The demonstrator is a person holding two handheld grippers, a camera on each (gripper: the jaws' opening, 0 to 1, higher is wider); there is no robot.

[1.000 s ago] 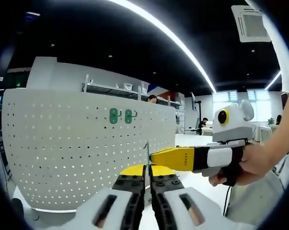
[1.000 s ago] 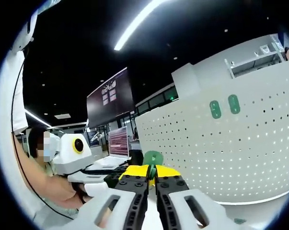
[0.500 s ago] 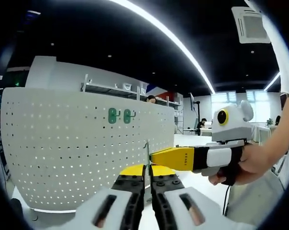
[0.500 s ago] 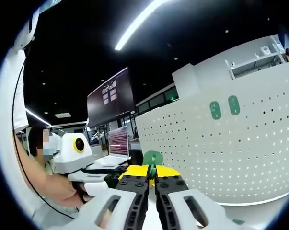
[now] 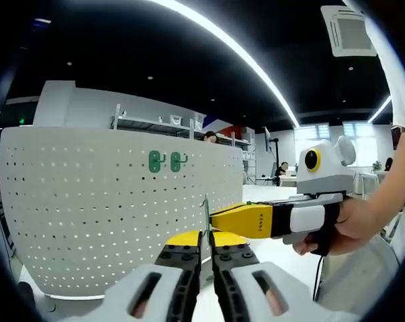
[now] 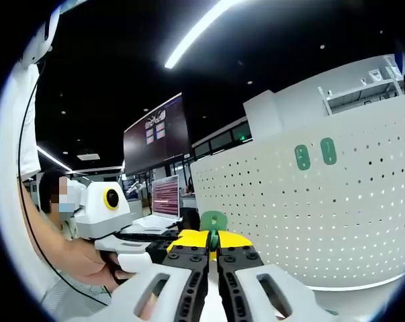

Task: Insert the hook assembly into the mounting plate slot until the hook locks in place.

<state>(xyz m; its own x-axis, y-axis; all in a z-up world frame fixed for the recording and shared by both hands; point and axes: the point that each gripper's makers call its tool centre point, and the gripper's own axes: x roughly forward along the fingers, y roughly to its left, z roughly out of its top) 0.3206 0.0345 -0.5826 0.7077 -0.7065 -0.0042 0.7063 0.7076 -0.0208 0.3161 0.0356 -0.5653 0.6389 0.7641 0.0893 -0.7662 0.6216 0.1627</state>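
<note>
At six o'clock, both the left gripper (image 5: 205, 249) and the right gripper (image 6: 213, 249) pinch the green hook (image 6: 213, 222), not yet carried to the pegboard (image 6: 309, 208) at two o'clock.

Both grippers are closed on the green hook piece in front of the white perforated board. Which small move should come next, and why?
Probably carry the green plastic hook piece forward toward the white perforated board. The left gripper and the right gripper are both shut on it, edge-on in the left gripper view, and it hangs short of the board, where two green hooks already sit higher up.
</note>
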